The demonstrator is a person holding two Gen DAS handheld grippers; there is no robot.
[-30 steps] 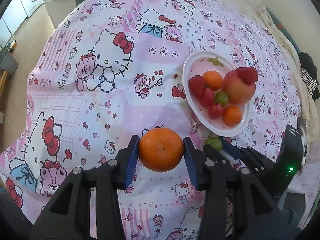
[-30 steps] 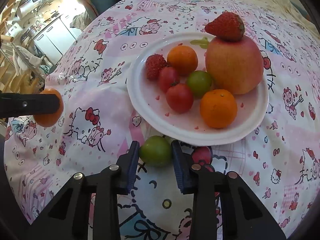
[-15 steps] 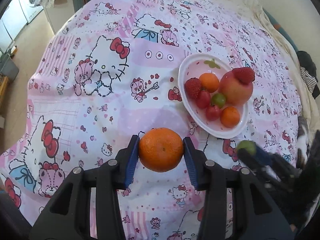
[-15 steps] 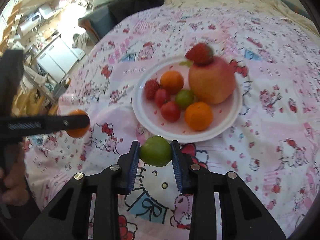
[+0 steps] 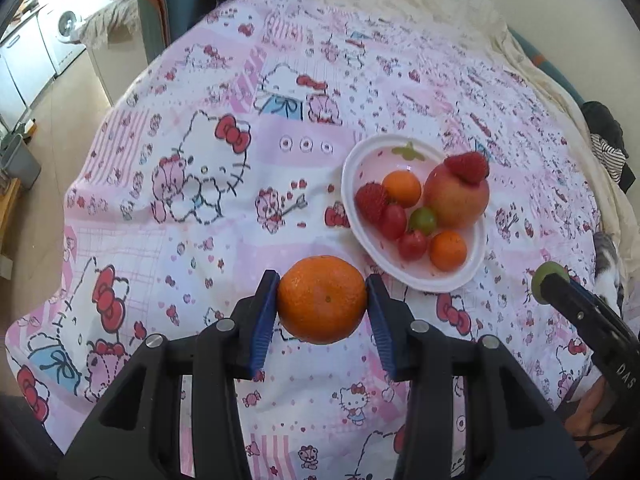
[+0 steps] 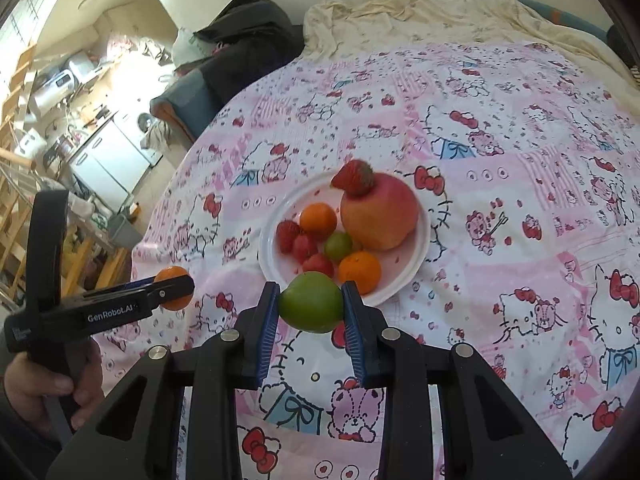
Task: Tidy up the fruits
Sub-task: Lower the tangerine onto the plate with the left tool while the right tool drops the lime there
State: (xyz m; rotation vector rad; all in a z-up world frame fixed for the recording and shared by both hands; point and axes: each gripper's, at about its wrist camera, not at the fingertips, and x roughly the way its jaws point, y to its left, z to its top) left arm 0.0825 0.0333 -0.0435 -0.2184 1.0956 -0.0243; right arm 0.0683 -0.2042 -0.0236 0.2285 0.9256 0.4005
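Note:
My left gripper (image 5: 322, 300) is shut on a large orange (image 5: 322, 299) and holds it above the cloth, near-left of the white plate (image 5: 352, 168). My right gripper (image 6: 310, 302) is shut on a green fruit (image 6: 310, 301), held above the plate's near rim (image 6: 424, 248). The plate holds an apple (image 6: 378, 216) with a strawberry (image 6: 354, 176) on top, two small oranges, a green fruit, small tomatoes and another strawberry. The right gripper shows at the right edge of the left wrist view (image 5: 548, 280); the left gripper shows at the left of the right wrist view (image 6: 174, 288).
A pink Hello Kitty cloth (image 5: 208, 184) covers the round table. A cream blanket (image 6: 420, 12) and dark clothes (image 6: 244, 32) lie behind it. A washing machine (image 5: 66, 30) and cabinets stand at far left. A cat (image 5: 610, 268) sits at the table's right edge.
Both grippers have risen away from the table with their fruits; the plate looks smaller. The right gripper has pulled back and to the right, off the cloth.

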